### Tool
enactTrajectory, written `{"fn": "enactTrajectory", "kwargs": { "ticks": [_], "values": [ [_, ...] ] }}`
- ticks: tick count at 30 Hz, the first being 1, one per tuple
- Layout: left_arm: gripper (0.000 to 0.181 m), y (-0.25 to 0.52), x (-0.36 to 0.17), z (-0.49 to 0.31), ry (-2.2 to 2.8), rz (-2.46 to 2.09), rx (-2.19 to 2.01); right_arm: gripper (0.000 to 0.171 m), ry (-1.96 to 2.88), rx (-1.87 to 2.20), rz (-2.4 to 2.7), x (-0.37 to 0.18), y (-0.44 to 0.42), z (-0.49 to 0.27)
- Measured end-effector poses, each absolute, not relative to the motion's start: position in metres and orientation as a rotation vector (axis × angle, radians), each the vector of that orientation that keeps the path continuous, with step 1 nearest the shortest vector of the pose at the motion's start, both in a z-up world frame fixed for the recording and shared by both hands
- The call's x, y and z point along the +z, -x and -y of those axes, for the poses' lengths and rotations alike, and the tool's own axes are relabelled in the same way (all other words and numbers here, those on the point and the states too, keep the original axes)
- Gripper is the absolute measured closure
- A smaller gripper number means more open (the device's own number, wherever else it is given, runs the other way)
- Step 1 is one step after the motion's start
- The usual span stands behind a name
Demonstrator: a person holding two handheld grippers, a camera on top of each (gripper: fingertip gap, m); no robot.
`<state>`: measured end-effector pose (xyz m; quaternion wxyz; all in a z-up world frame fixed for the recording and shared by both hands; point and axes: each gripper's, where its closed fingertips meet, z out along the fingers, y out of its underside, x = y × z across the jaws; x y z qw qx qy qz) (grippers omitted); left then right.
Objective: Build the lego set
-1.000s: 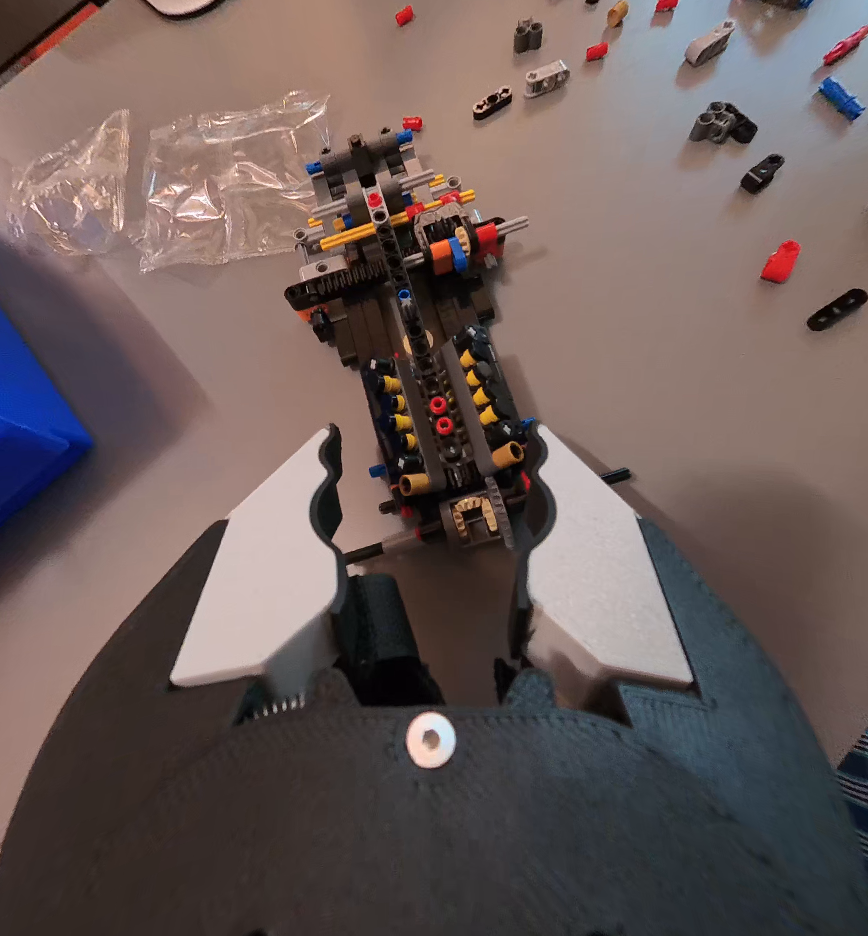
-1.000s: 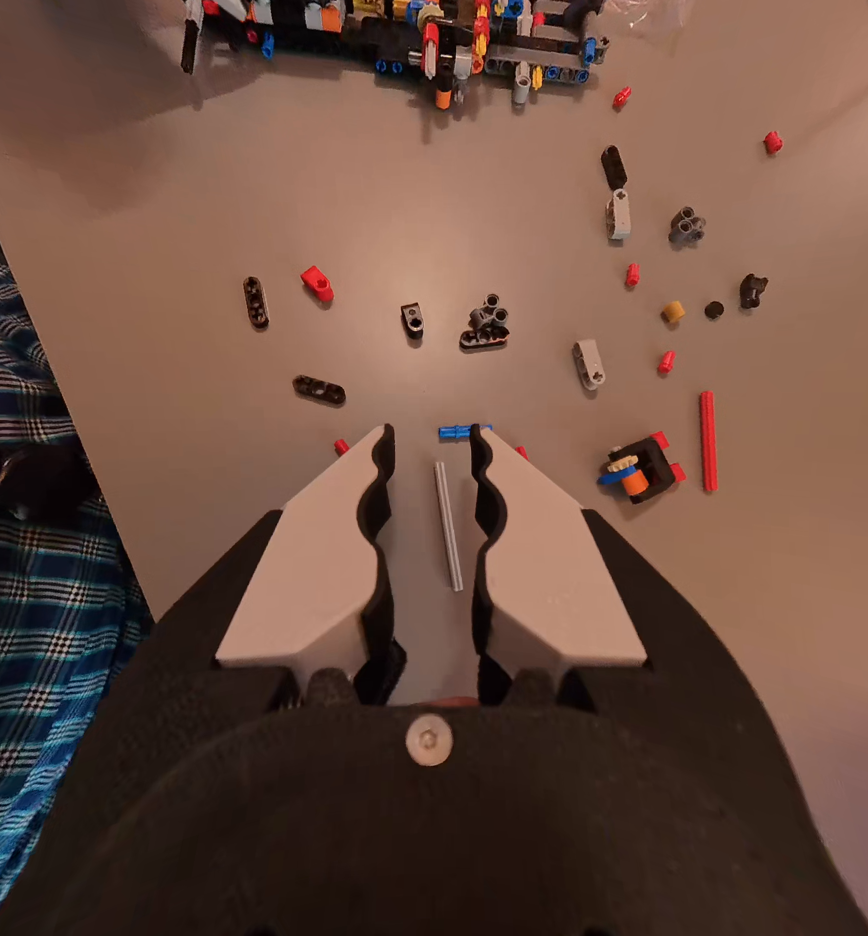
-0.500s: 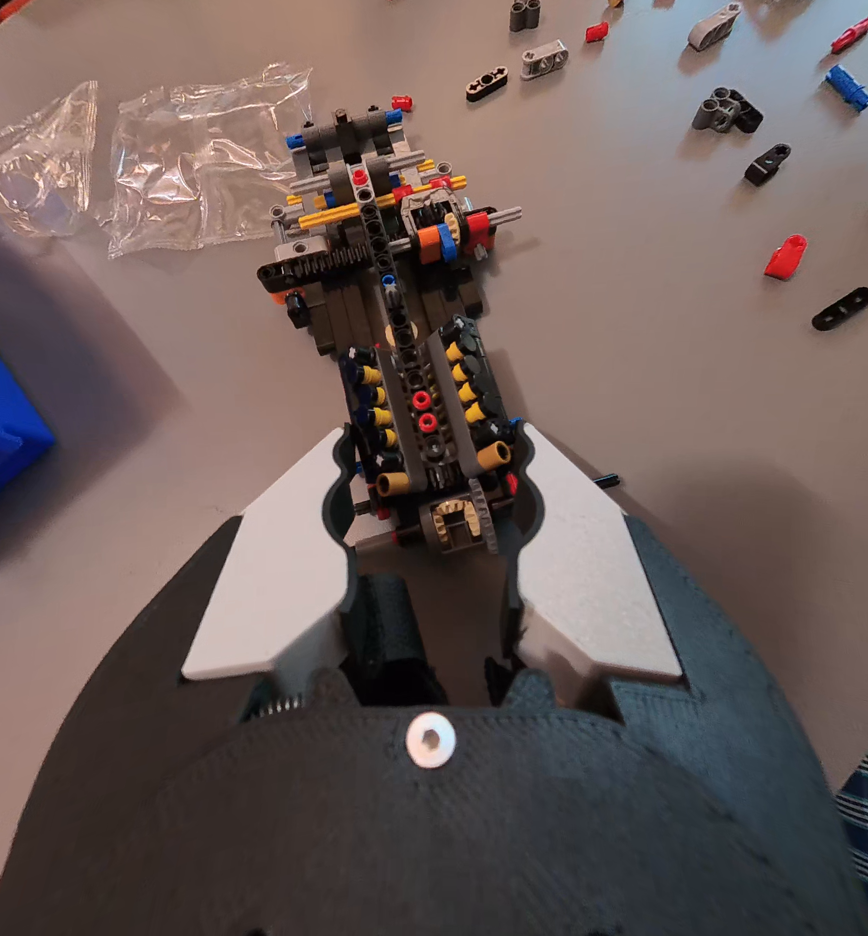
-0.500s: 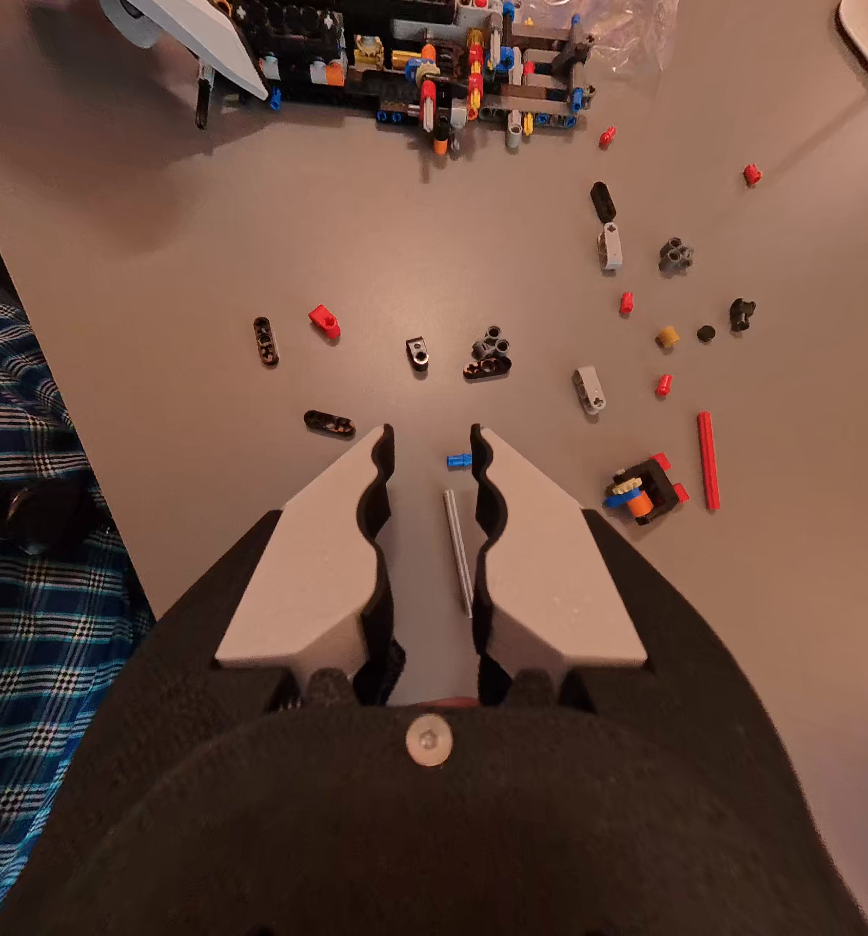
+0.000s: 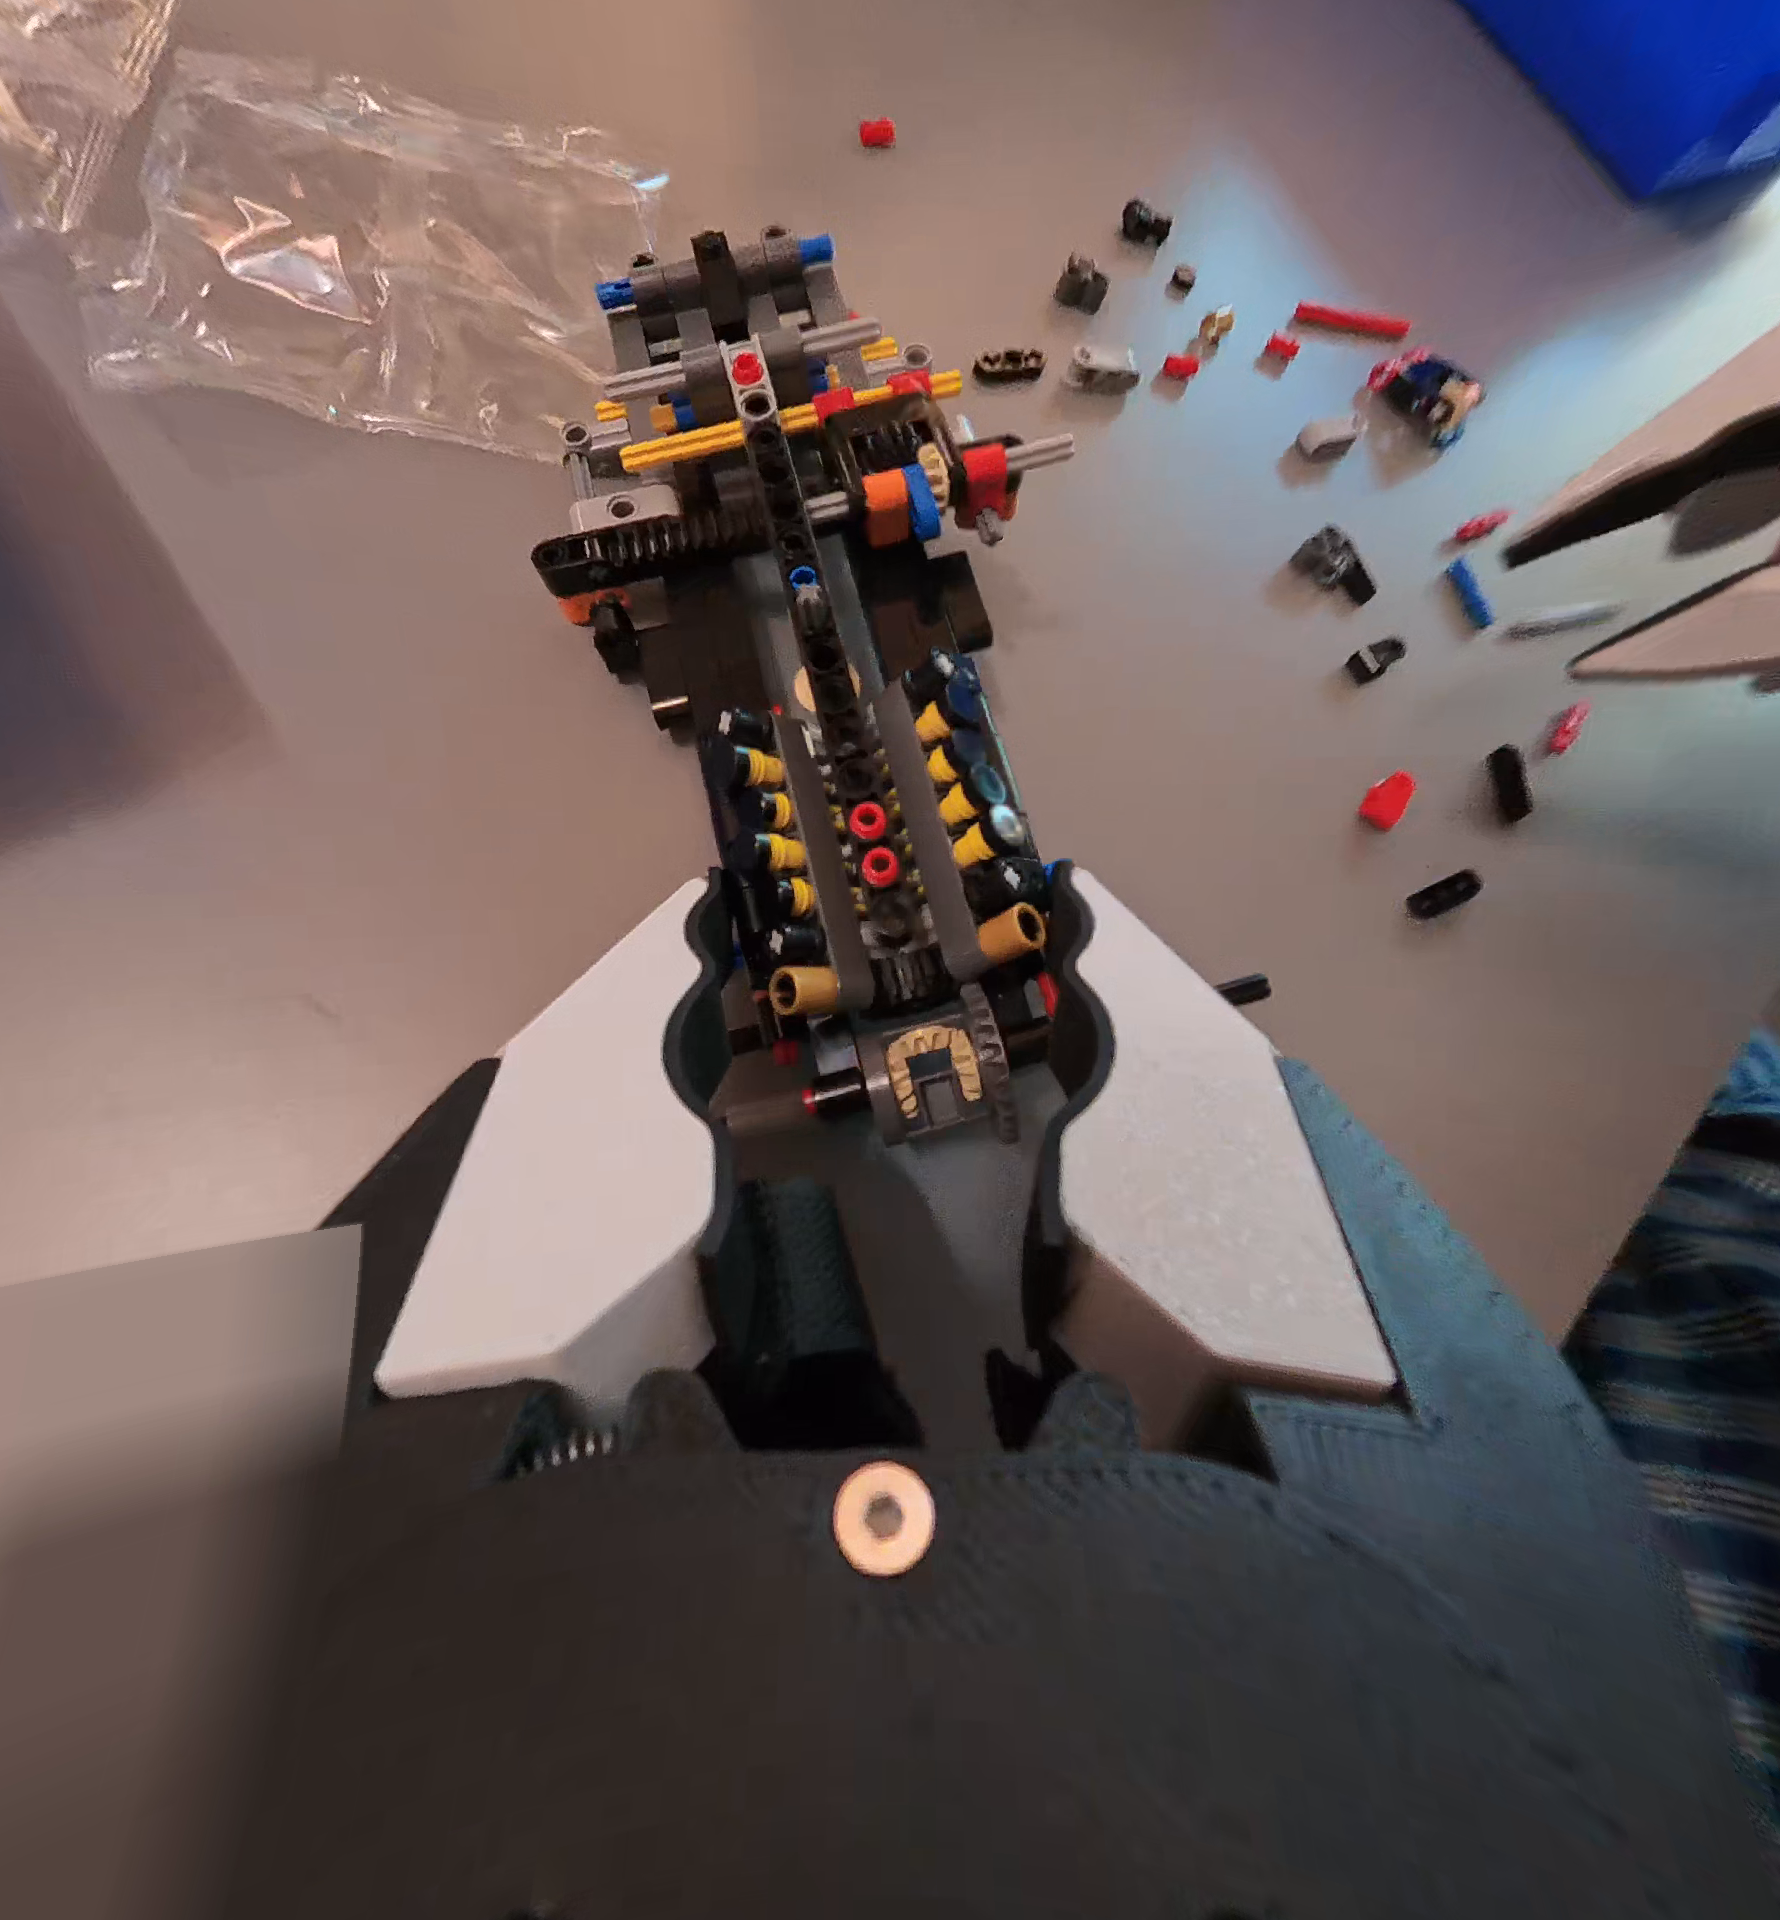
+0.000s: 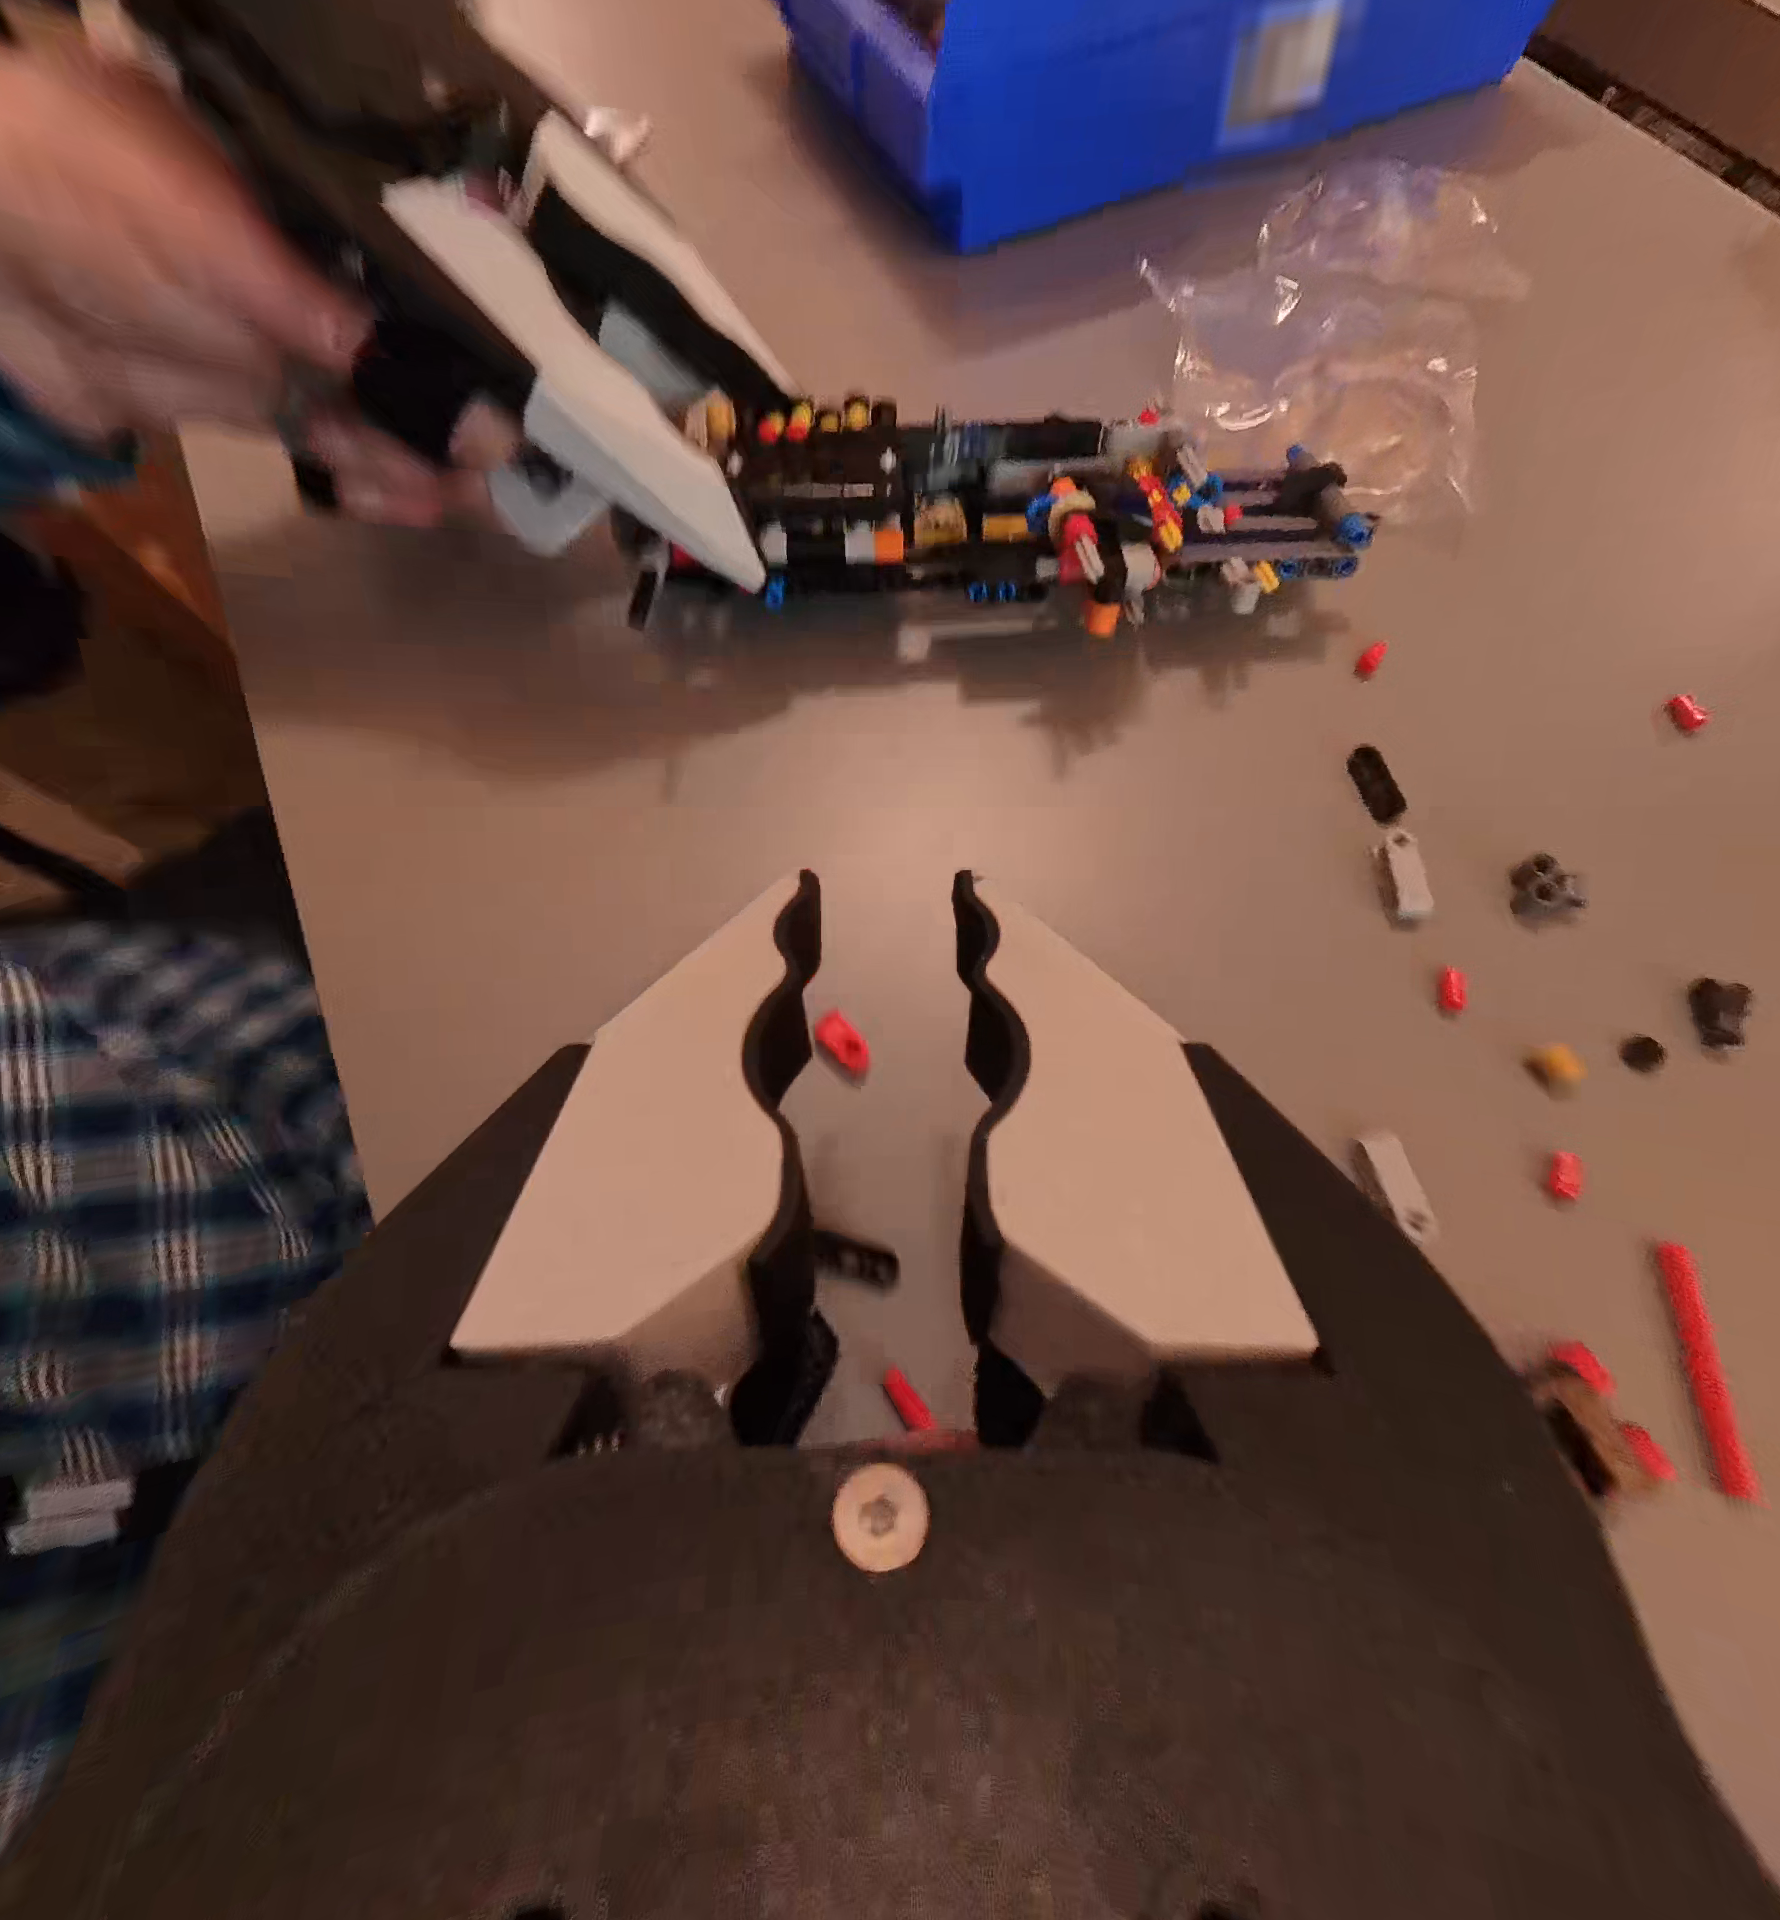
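Note:
The long, partly built Lego chassis (image 5: 844, 644) lies on the grey table. My left gripper (image 5: 886, 914) is shut on its near end, with one finger against each side by the tan gear. The right wrist view shows the same grip on the chassis (image 6: 1021, 509) from the side, with a hand behind the left gripper (image 6: 699, 488). My right gripper (image 6: 884, 883) is slightly open and empty above the table. A red piece (image 6: 841, 1039) and a black beam (image 6: 855, 1262) show through its gap. The right gripper also shows at the right edge of the left wrist view (image 5: 1546, 613), near a grey axle (image 5: 1556, 620).
Loose small pieces lie scattered right of the chassis, including a long red axle (image 6: 1701, 1371) and a small red and black sub-assembly (image 5: 1426, 384). Clear plastic bags (image 5: 346, 249) lie beyond the chassis. A blue bin (image 6: 1125, 104) stands at the back. The table's edge (image 6: 273, 779) runs on the left. To reach the red piece (image 6: 841, 1039) in a straight line is about 6 cm for my right fingers, about 12 cm for my left. It is also in sight in the left wrist view (image 5: 1394, 792).
My left gripper has moved onto the chassis's near end and narrowed onto it. My right gripper has moved off the grey axle and blue pin toward the chassis, and both views have swung.

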<state>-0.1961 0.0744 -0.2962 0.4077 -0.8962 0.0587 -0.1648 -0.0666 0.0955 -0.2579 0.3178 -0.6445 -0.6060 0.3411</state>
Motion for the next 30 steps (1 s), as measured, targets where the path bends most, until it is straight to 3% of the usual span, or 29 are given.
{"fn": "enactTrajectory", "kwargs": {
  "ticks": [18, 30],
  "values": [
    [0.121, 0.179, -0.286, -0.074, 2.119, 0.171, -0.631, 0.142, 2.008, 1.272, 1.074, -0.274, 0.160, -0.126],
    [0.121, 0.177, -0.286, -0.073, 2.114, 0.163, -0.655, 0.160, 1.990, 1.232, 1.062, -0.273, 0.167, -0.128]
  ]
}}
